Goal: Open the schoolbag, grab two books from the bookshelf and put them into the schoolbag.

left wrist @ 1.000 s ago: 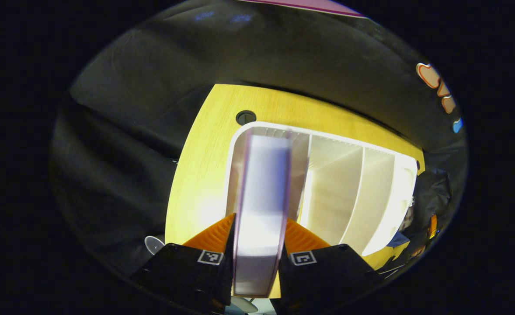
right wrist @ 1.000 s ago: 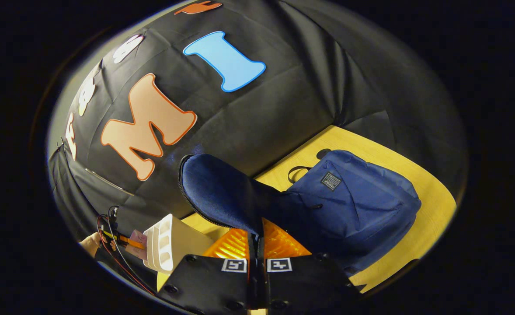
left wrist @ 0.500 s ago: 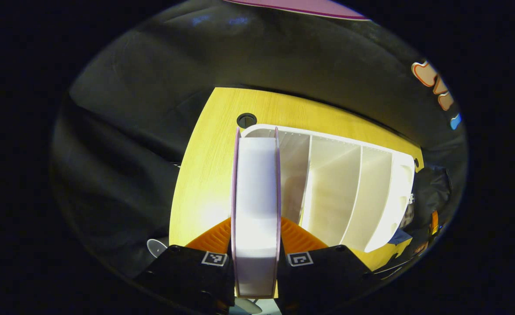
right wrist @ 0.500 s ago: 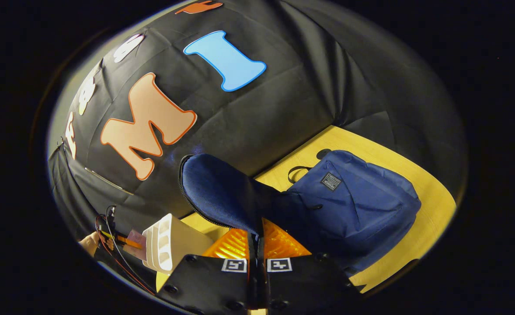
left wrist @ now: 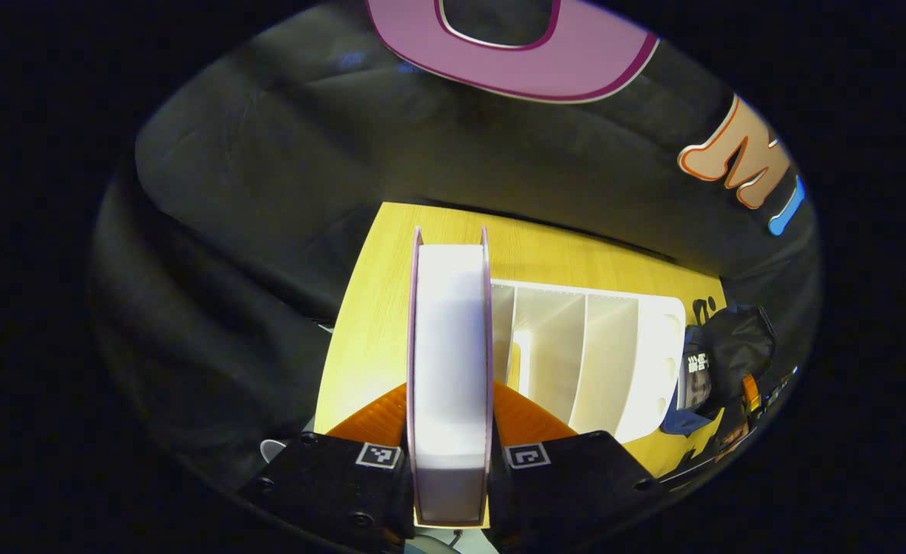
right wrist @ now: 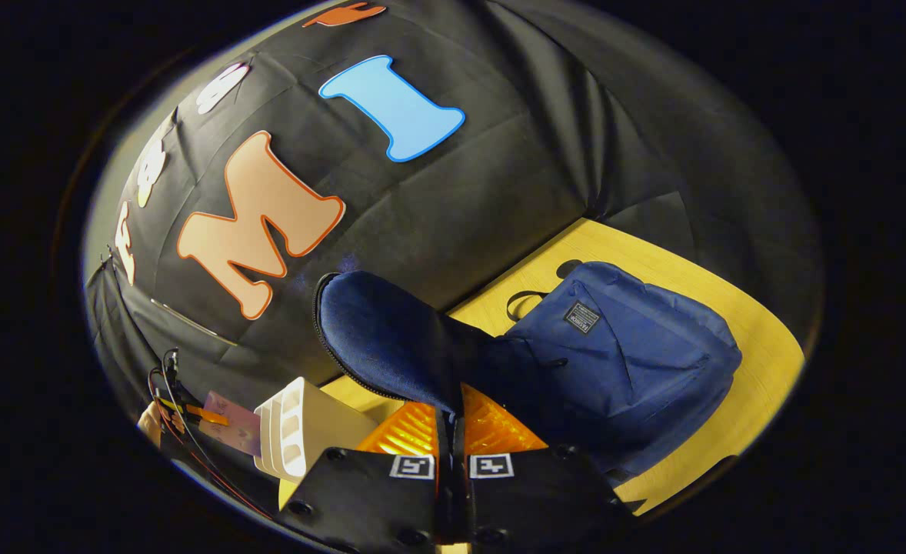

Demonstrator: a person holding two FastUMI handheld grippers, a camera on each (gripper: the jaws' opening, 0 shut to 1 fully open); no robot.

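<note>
On the left, the left gripper (left wrist: 451, 419) has its 2 fingers closed on a thick book with pink covers and a white page block (left wrist: 450, 362), pressing one on each cover. Gripping across the covers keeps the pages shut and the book edge-on, a hold that should suit sliding it into a narrow opening. The book hangs above the yellow wooden table (left wrist: 368, 331), in front of the white plastic bookshelf with upright dividers (left wrist: 614, 362), whose visible slots stand empty. In the right gripper view the same book (right wrist: 231, 432) shows at the near left beside the shelf (right wrist: 299, 431).

To the right, the right gripper (right wrist: 451, 431) is closed on the lifted front flap (right wrist: 380, 338) of the dark blue fabric schoolbag (right wrist: 622, 362), which lies on the table's right part. Holding the flap up seems meant to keep the unzipped mouth open for the book.

Compared with 1 second ago, the left gripper view has tilted up: the shelf sits lower and smaller, more of the cloth wall shows, and the book is clear of its slot. The right gripper's hold on the flap looks unchanged.
</note>
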